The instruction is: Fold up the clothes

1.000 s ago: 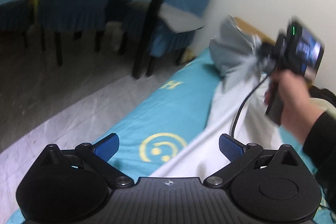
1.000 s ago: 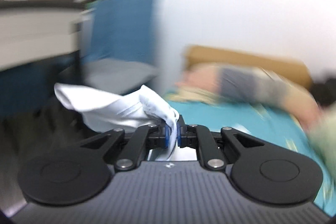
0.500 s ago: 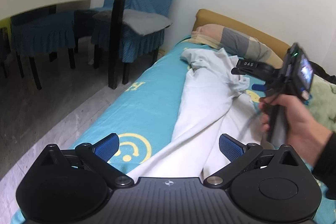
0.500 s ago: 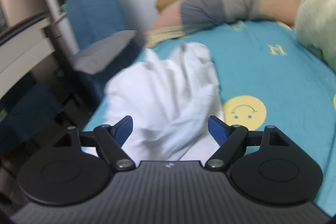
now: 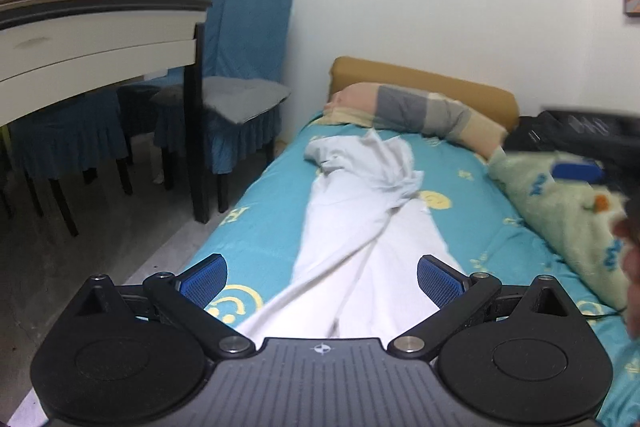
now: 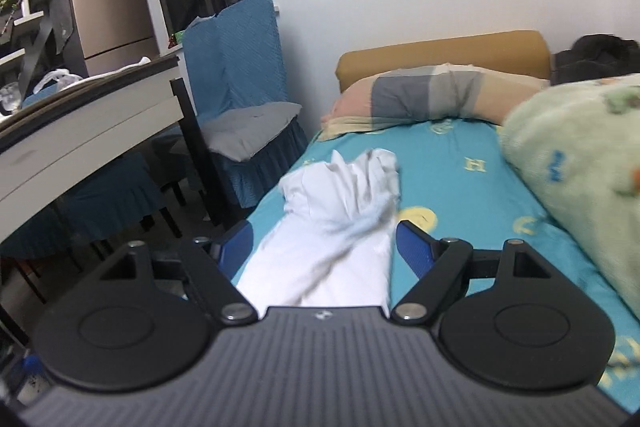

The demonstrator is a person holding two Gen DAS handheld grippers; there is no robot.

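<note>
A white garment (image 5: 360, 223) lies stretched lengthwise along the teal bed sheet (image 5: 260, 227), with its far end bunched up near the pillow. My left gripper (image 5: 322, 277) hovers open above the garment's near end, and nothing is between its blue pads. In the right wrist view the same garment (image 6: 340, 227) runs away from my right gripper (image 6: 326, 245), which is open and holds nothing. That gripper also appears as a dark blur at the right edge of the left wrist view, with a hand (image 5: 628, 267) below it.
A striped pillow (image 5: 420, 107) and a tan headboard (image 5: 420, 79) are at the far end of the bed. A pale green blanket (image 5: 560, 219) is heaped along the right side. Blue-covered chairs (image 5: 248, 67) and a white table (image 5: 100, 39) stand on the left across a strip of floor.
The right gripper, shut on the lifted white garment a second ago, has opened and drawn back; the garment now lies on the bed. Both views have pulled back and risen.
</note>
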